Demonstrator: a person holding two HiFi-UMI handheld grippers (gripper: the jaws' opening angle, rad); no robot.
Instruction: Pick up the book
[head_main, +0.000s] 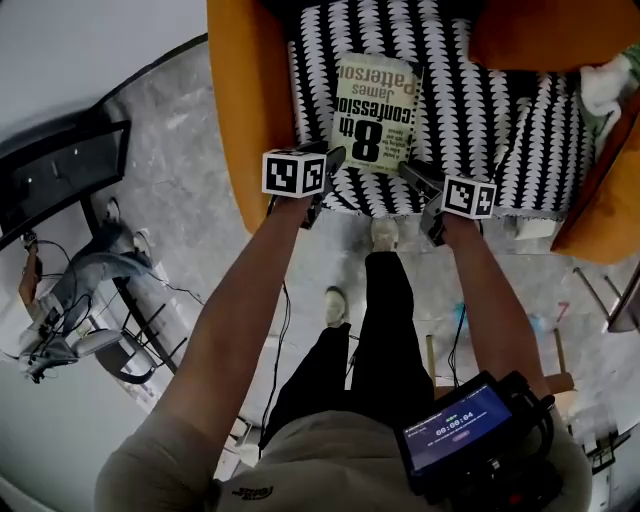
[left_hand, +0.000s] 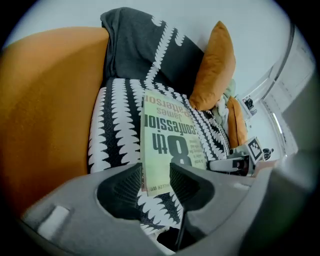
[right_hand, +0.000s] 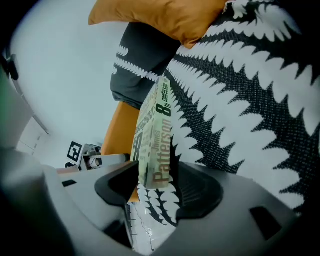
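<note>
The book (head_main: 375, 100) is seen lying on the patterned throw (head_main: 480, 120) over the sofa (head_main: 245, 100) seat, cover up, its near edge towards the front. The near end of its spine is straddled by the right gripper (right_hand: 155, 182): the jaws are set narrow, one over the cover and one beneath, and a grip on the book is judged to be made there. The left gripper (left_hand: 156, 180) is held at the other near corner, its jaws a little apart and closed on nothing. A light paperback is suggested, with covers that will flex and sag if lifted by one corner. A hold near the stiffer spine is therefore favoured, with support at the open corner so that the pages are not fanned or creased.
</note>
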